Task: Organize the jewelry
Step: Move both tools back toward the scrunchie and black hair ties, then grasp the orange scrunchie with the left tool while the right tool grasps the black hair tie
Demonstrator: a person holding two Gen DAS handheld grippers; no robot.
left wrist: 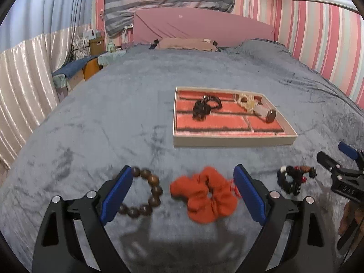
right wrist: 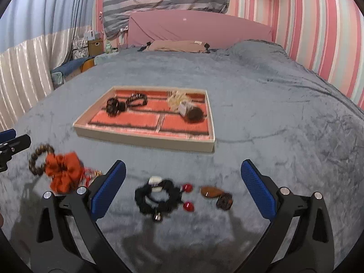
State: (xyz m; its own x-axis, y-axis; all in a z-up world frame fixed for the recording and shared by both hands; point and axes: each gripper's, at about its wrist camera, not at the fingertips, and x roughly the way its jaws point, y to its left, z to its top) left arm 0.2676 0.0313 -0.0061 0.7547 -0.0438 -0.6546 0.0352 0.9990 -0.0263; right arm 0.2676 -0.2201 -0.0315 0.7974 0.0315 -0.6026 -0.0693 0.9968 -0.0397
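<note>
A cream tray (left wrist: 227, 140) (right wrist: 145, 140) with orange velvet compartments lies on the bed; it holds dark hair ties (left wrist: 204, 107) (right wrist: 124, 103), a pale flower piece (left wrist: 246, 101) and a small jar (left wrist: 267, 113) (right wrist: 191, 112). My left gripper (left wrist: 183, 192) is open, with an orange scrunchie (left wrist: 204, 195) (right wrist: 63, 173) between its fingers and a brown bead bracelet (left wrist: 147, 193) (right wrist: 37, 159) by the left finger. My right gripper (right wrist: 183, 186) is open around a black hair tie with red beads (right wrist: 159, 196) (left wrist: 291, 179) and a brown clip (right wrist: 216, 194).
A grey plush blanket (left wrist: 113, 118) (right wrist: 273, 113) covers the bed. A pink headboard (left wrist: 202, 26), beige pillow (left wrist: 186, 43) and striped quilt stand at the back. A striped wall runs on the right, curtains and a cluttered side table (left wrist: 91, 52) on the left.
</note>
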